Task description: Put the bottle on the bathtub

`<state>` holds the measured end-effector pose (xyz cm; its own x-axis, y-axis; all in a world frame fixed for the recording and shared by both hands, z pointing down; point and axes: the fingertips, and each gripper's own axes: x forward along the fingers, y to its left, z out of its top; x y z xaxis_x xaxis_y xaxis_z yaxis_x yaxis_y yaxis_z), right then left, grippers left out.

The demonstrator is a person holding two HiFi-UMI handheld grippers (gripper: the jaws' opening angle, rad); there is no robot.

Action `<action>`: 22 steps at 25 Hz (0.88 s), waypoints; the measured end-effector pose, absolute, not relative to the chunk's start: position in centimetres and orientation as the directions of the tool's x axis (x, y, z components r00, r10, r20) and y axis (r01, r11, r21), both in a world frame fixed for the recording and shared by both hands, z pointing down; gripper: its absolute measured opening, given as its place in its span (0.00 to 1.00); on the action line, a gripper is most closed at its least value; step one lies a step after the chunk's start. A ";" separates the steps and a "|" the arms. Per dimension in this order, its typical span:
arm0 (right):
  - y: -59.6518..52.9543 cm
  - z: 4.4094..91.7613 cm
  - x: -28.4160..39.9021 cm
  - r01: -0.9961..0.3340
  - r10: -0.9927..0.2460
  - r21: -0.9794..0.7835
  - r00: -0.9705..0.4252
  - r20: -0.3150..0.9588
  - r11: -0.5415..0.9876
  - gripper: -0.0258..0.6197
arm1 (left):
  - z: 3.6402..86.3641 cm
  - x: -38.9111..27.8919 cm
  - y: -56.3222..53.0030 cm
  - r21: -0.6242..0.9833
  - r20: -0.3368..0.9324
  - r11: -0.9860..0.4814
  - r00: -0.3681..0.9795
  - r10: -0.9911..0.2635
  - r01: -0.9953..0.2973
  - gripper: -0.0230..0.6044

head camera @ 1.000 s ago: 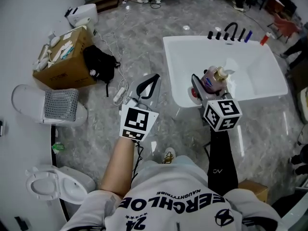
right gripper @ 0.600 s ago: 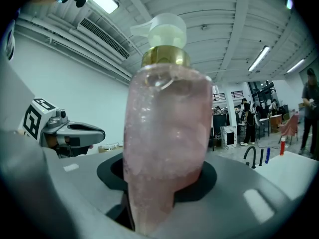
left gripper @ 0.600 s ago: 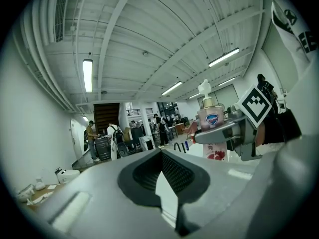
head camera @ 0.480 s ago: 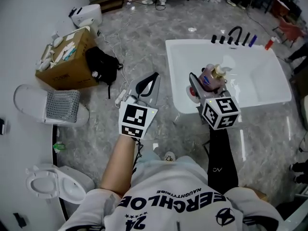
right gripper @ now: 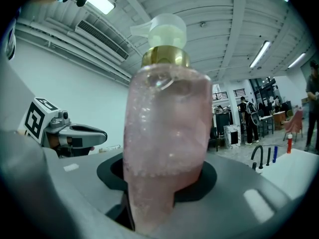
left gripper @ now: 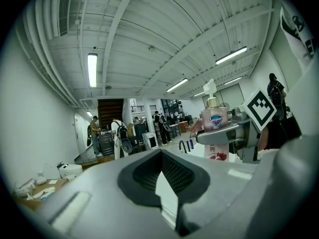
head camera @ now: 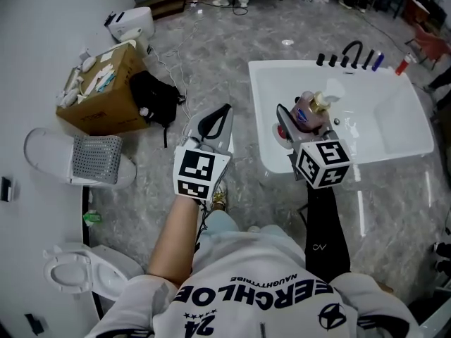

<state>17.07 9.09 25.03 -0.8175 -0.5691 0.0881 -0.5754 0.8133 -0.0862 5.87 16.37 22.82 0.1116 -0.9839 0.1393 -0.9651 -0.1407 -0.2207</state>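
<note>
A pink pump bottle (head camera: 311, 111) with a gold collar is held upright, and my right gripper (head camera: 292, 124) is shut on its lower body. In the head view it hangs over the near left corner of the white bathtub (head camera: 394, 122). The bottle (right gripper: 167, 148) fills the right gripper view, with the tub's rim (right gripper: 301, 166) at the lower right. My left gripper (head camera: 214, 122) is shut with nothing in it, held over the grey floor to the left of the tub. From the left gripper view I see my left gripper (left gripper: 168, 183) and, beyond it, the bottle (left gripper: 215, 133).
A black faucet (head camera: 351, 50) and small bottles stand on the tub's far rim. On the floor to the left lie a cardboard box (head camera: 99, 94), a black bag (head camera: 158, 97), a toilet lid (head camera: 74, 160) and a toilet (head camera: 77, 273). People stand far off.
The view has shifted a little, and the tub sits slightly further right and lower in the frame. Both grippers keep their places, and the bottle stays in the right one.
</note>
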 end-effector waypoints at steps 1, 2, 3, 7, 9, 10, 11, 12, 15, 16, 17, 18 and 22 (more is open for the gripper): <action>8.6 25.1 16.7 -0.577 -0.570 -0.084 -0.817 0.087 0.813 0.40 | 22.8 5.5 15.9 -0.221 0.135 -0.141 0.112 -0.984 -0.965 0.04; 8.1 25.1 16.3 -0.579 -0.573 -0.083 -0.815 0.086 0.811 0.40 | 22.8 5.1 15.4 -0.219 0.132 -0.143 0.116 -0.984 -0.965 0.04; 7.6 25.1 15.9 -0.583 -0.577 -0.083 -0.812 0.085 0.808 0.40 | 22.7 4.7 14.9 -0.211 0.129 -0.147 0.122 -0.984 -0.966 0.04; 5.3 25.2 13.8 -0.600 -0.594 -0.077 -0.800 0.086 0.796 0.40 | 22.3 3.0 12.6 -0.146 0.107 -0.185 0.171 -0.980 -0.972 0.04; 4.0 25.5 12.5 -0.610 -0.604 -0.073 -0.792 0.086 0.789 0.40 | 22.2 1.7 10.9 -0.148 0.095 -0.202 0.190 -0.977 -0.968 0.04; 3.2 25.6 11.7 -0.616 -0.611 -0.072 -0.787 0.087 0.784 0.40 | 22.2 0.8 10.0 -0.150 0.090 -0.211 0.199 -0.976 -0.966 0.04; 2.4 25.9 10.9 -0.624 -0.619 -0.069 -0.781 0.087 0.778 0.40 | 22.2 -0.1 8.9 -0.152 0.085 -0.221 0.210 -0.974 -0.963 0.04; 1.5 26.1 10.0 -0.634 -0.628 -0.067 -0.773 0.088 0.770 0.40 | 22.2 -0.9 7.8 -0.154 0.079 -0.233 0.223 -0.972 -0.960 0.04; -1.8 26.4 7.8 -0.676 -0.670 -0.064 -0.737 0.089 0.735 0.40 | 22.1 -3.3 4.1 -0.152 0.059 -0.288 0.282 -0.958 -0.945 0.04; -3.0 26.4 7.1 -0.691 -0.685 -0.064 -0.723 0.090 0.720 0.40 | 21.9 -4.1 2.8 -0.150 0.054 -0.308 0.304 -0.951 -0.939 0.04; -4.1 26.4 6.5 -0.704 -0.699 -0.065 -0.710 0.092 0.707 0.40 | 21.7 -4.9 1.5 -0.152 0.051 -0.326 0.322 -0.945 -0.933 0.04; -5.3 26.3 5.8 -0.717 -0.711 -0.069 -0.697 0.093 0.694 0.40 | 21.6 -5.7 0.2 -0.158 0.049 -0.340 0.336 -0.941 -0.927 0.04; -9.1 26.3 3.1 -0.759 -0.752 -0.088 -0.651 0.103 0.645 0.40 | 20.8 -8.9 -4.4 -0.173 0.057 -0.392 0.389 -0.920 -0.903 0.04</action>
<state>3.11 -9.10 26.31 -0.6508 -0.7522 0.1033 -0.7593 0.6448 -0.0878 -8.86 -4.42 20.81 0.3886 -0.9197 0.0566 -0.9035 -0.3924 -0.1725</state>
